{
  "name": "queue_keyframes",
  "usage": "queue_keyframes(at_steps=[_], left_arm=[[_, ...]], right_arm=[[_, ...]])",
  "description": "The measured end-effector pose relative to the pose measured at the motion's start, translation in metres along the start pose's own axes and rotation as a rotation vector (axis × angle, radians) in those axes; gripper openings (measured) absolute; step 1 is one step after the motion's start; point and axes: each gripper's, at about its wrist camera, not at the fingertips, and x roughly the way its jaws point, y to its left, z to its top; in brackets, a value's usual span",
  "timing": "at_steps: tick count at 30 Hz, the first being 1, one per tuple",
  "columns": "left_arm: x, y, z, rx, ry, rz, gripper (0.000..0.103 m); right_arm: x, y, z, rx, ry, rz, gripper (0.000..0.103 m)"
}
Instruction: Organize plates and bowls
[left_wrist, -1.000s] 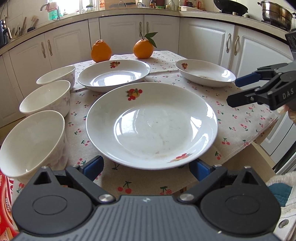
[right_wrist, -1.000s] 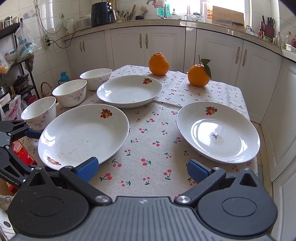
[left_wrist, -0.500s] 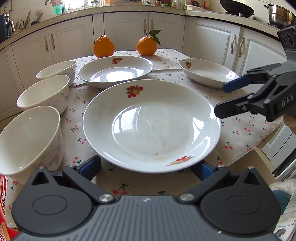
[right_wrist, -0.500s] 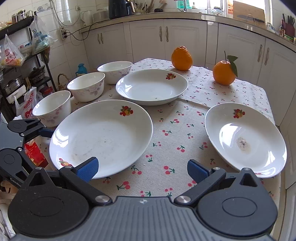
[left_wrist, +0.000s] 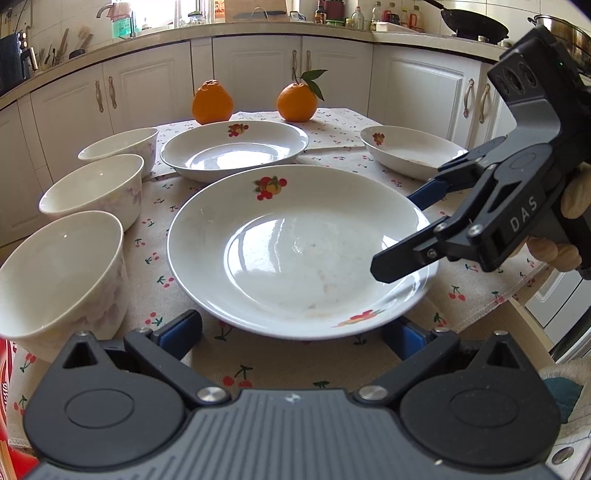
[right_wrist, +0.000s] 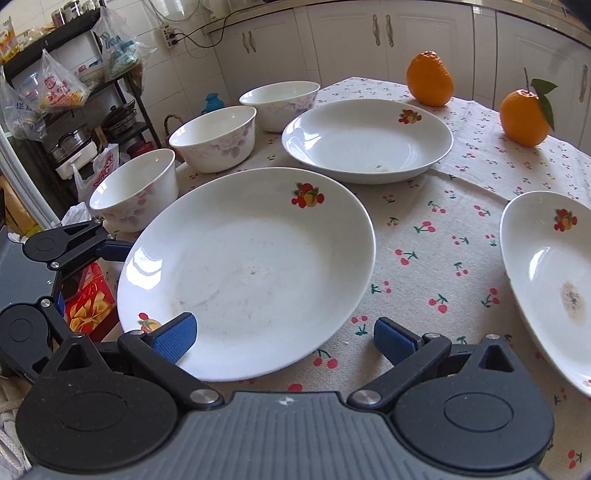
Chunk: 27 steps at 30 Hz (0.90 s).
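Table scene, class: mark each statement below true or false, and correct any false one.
1. Three bowls stand in a row beside the big plate. True.
2. The bowls are stacked inside one another. False: each stands alone on the tablecloth.
3. Two oranges sit at the table's far end. True.
4. The left gripper holds a bowl. False: it is open and holds nothing.
5. The right gripper is open. True.

Left tool (left_wrist: 291, 328) jaws wide apart, angled down; right tool (right_wrist: 282, 332) likewise spread, empty.
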Motion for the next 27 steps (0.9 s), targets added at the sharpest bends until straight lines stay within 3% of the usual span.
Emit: queue_keyframes(at_steps=[10,27], left_arm=[[-0.001,0.001,-0.002,0.001,-0.018,-0.005,0.103],[0.0,0.004,-0.002,0.021,-0.026,-0.037,0.103]], right_arm=[[0.019,-0.004,0.029,-0.073,0.069,0.058,0.103],[0.05,-0.032,0.08,-0.02,0.163,0.208,0.103]])
